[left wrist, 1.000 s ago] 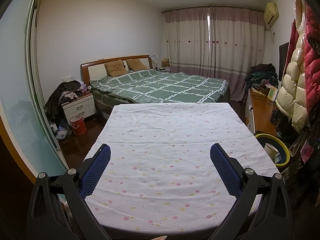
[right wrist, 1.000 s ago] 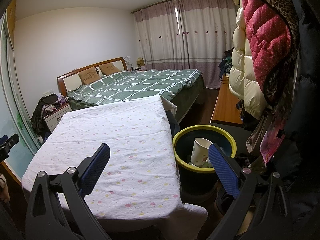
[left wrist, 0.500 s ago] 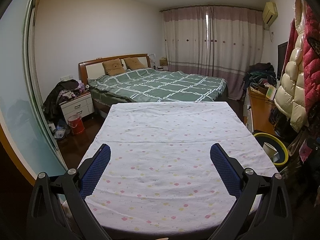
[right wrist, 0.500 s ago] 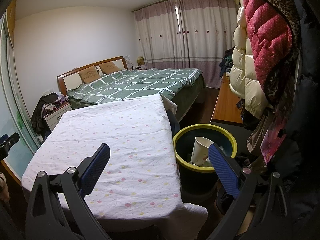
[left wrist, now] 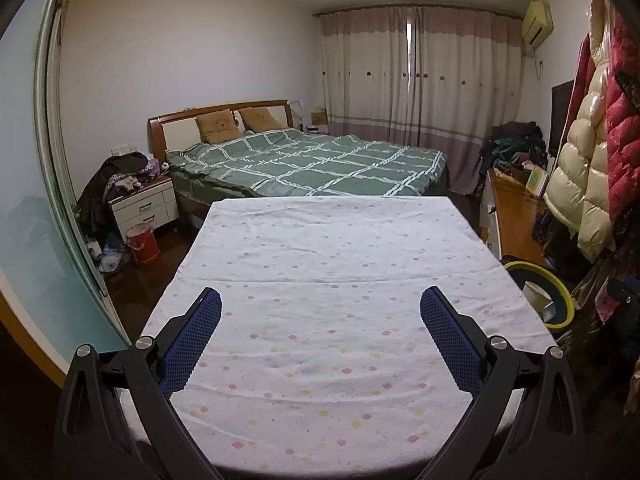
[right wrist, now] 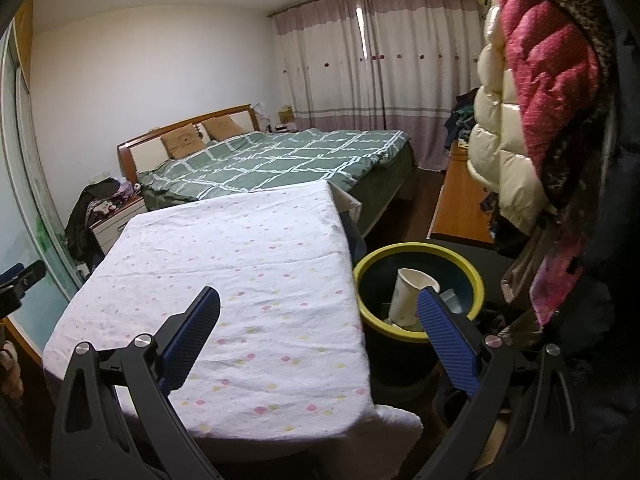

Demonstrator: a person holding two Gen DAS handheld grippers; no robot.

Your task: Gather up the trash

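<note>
Both tools are up over the table (left wrist: 320, 264) now: the left gripper (left wrist: 320, 336) hangs above the near edge with its blue pads spread wide and nothing between them, the flowered cloth running bare to the far edge by the bed (left wrist: 316, 164). The right gripper (right wrist: 318, 332) straddles the table's right edge, just as wide and just as empty. Beside that edge, on the floor, stands the yellow-rimmed bin (right wrist: 416, 250) with a paper cup (right wrist: 408, 296) leaning inside, hemmed by hanging coats (right wrist: 532, 120) on its right.

Table (left wrist: 320, 280) under white flower-dotted cloth (right wrist: 248, 264); bin (right wrist: 472, 272) on floor beside.
</note>
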